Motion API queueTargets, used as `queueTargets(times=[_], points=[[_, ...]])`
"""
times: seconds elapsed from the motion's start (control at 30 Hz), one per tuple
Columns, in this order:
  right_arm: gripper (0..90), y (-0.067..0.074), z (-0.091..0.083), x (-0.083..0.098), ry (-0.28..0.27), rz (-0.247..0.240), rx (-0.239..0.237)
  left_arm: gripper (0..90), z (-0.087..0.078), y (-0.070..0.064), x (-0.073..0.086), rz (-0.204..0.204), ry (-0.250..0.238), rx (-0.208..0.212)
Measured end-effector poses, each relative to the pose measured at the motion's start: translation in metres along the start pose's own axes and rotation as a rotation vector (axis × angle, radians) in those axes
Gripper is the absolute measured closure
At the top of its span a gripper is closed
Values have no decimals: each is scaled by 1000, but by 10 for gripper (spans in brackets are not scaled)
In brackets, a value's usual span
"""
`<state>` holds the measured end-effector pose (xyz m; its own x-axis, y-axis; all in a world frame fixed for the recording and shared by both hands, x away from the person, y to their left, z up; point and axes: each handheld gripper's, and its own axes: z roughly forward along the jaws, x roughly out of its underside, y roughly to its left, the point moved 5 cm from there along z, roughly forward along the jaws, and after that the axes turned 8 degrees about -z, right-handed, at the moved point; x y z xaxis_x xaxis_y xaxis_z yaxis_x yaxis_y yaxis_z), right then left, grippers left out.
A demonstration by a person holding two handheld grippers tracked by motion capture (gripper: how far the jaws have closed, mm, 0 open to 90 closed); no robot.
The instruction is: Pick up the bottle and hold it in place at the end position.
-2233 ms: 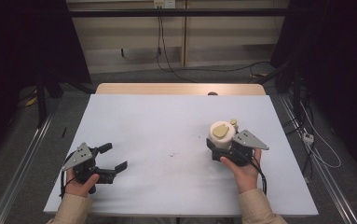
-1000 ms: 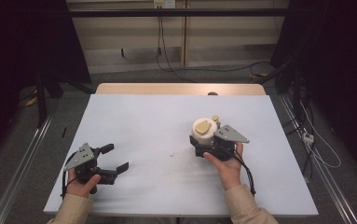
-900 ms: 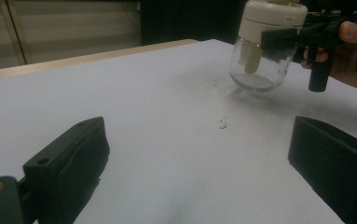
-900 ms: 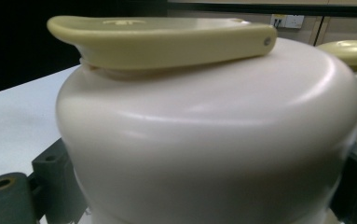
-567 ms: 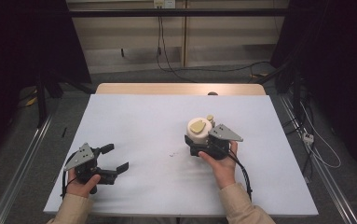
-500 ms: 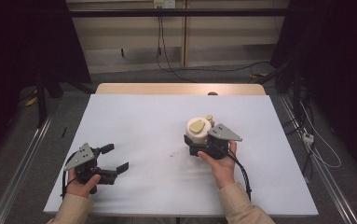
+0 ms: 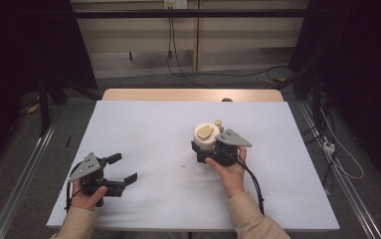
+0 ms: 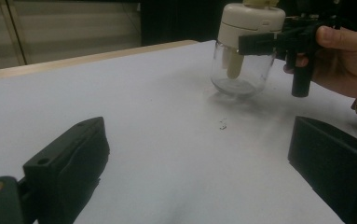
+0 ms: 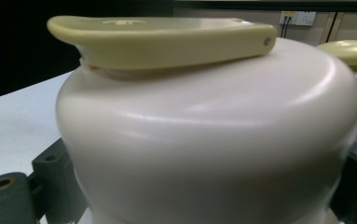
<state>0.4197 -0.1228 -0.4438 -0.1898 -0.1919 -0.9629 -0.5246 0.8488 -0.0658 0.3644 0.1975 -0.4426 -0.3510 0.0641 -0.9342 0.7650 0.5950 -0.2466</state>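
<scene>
In the high view we see our right gripper (image 7: 205, 149) a little right of the frame's centre, its jaws closed around a glass jar (image 7: 206, 139) with a cream lid (image 7: 207, 133). The jar stands upright on the white table (image 7: 148, 129), and its base appears to rest on the surface in the left gripper view, where the jar (image 8: 241, 70) sits in the upper right of the frame with a faint shadow right under it. There one black jaw crosses the jar just below the lid (image 8: 253, 18), and our right hand (image 8: 346, 60) grips the tool's handle at the right edge.

The lid carries a flat olive-yellow flap (image 9: 167, 39) on top and a small round yellowish knob (image 9: 348, 49) beside it; in the right gripper view the lid (image 9: 204, 140) bulks across the middle of the frame, with the jaws showing at the lower left and lower right corners, pressed against its sides.

Our left gripper (image 7: 118, 169) lies at the lower left of the high view, held by our left hand (image 7: 86, 194), well apart from the jar. Its jaws stand wide apart with nothing between them but bare table (image 8: 181, 163). A few tiny dark specks (image 8: 223, 124) lie on the table between the two grippers
</scene>
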Motion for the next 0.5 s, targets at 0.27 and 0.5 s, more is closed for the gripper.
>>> queueTargets(times=[0.27, 0.5], points=[[69, 1, 11, 0, -3, 13, 1, 44, 0, 0, 0, -2, 3, 1], [69, 2, 21, 1, 6, 10, -2, 44, 0, 1, 1, -7, 3, 2]])
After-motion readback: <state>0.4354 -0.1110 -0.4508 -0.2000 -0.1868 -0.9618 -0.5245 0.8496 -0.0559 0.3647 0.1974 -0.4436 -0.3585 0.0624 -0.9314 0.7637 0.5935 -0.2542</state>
